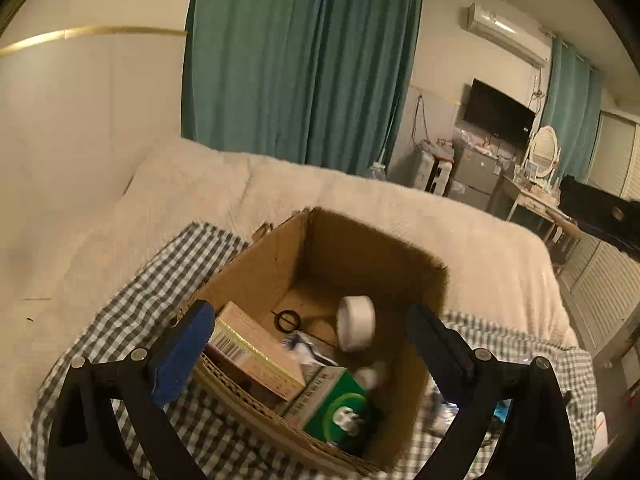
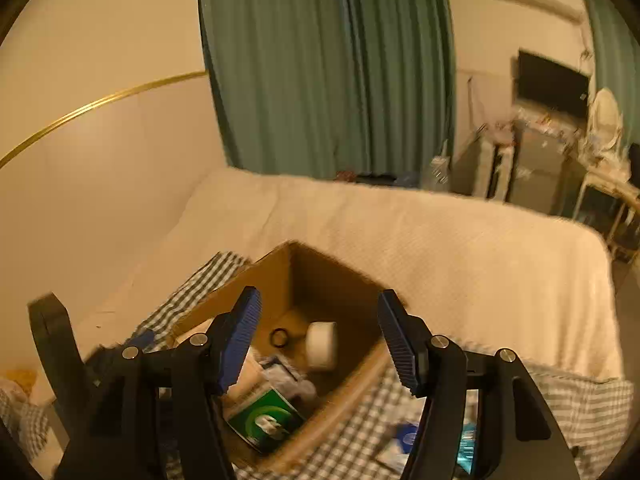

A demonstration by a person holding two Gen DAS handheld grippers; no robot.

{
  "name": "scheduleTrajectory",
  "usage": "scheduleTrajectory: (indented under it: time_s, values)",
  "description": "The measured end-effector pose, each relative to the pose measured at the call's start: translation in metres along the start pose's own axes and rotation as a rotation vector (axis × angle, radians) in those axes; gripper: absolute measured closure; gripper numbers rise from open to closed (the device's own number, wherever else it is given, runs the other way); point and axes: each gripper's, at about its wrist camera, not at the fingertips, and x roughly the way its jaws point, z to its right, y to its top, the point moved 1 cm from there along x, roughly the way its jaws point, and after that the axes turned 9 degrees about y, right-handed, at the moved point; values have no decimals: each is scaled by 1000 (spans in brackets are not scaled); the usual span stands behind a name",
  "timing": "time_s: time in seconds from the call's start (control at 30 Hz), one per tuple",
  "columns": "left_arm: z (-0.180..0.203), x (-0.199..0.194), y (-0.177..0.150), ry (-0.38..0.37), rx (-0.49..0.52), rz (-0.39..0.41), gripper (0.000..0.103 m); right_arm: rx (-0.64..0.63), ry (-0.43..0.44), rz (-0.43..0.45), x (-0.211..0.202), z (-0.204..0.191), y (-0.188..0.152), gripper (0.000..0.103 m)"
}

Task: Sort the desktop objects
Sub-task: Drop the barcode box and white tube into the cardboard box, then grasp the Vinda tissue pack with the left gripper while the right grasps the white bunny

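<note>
An open cardboard box [image 1: 280, 264] sits on a grey-and-white checked cloth [image 1: 132, 308] spread over a cream-covered bed [image 1: 400, 208], filling the lower centre of both wrist views. In the left wrist view the left claw [image 1: 312, 344] hangs over the box, its blue-padded jaws spread wide to either side of the opening with nothing between the pads. Below it, inside the box, a white roll of tape [image 1: 356, 328] appears blurred near the middle, a black ring [image 1: 286, 320] lies on the box floor to its left, a tan carton with a barcode [image 1: 252, 356] leans at the lower left, and a green package [image 1: 336, 408] rests at the bottom. In the right wrist view the right claw [image 2: 320, 340] also stands released over the same box, jaws apart and empty, with the tape roll and the ring visible between them. Small blue-and-white items [image 2: 408, 440], too blurred to identify, lie on the cloth at lower right. Teal curtains [image 1: 304, 64] hang behind the bed.
</note>
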Motion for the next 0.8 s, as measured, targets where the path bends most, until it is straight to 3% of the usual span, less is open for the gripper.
scheduleTrajectory:
  time_s: [0.2,0.4,0.63,0.73,0.8]
  values:
    - [43,-59,-10,-51,58,47,0,8,-81,69,-97,21,-17,41]
    - [104,-79,-66,-111,136,11,0,80,-211,50,-162,71,-88,39]
    - [161,-44,-169,-153,266,-95,0,184,-318,-21,-167,126,-190,39]
    - [174,-23,-188,-157,318,-149,0,198,-330,-58,-149,142,-228,39]
    - [181,-10,-193,-129,345,-144,0,217,-322,-76,-138,151,-245,39]
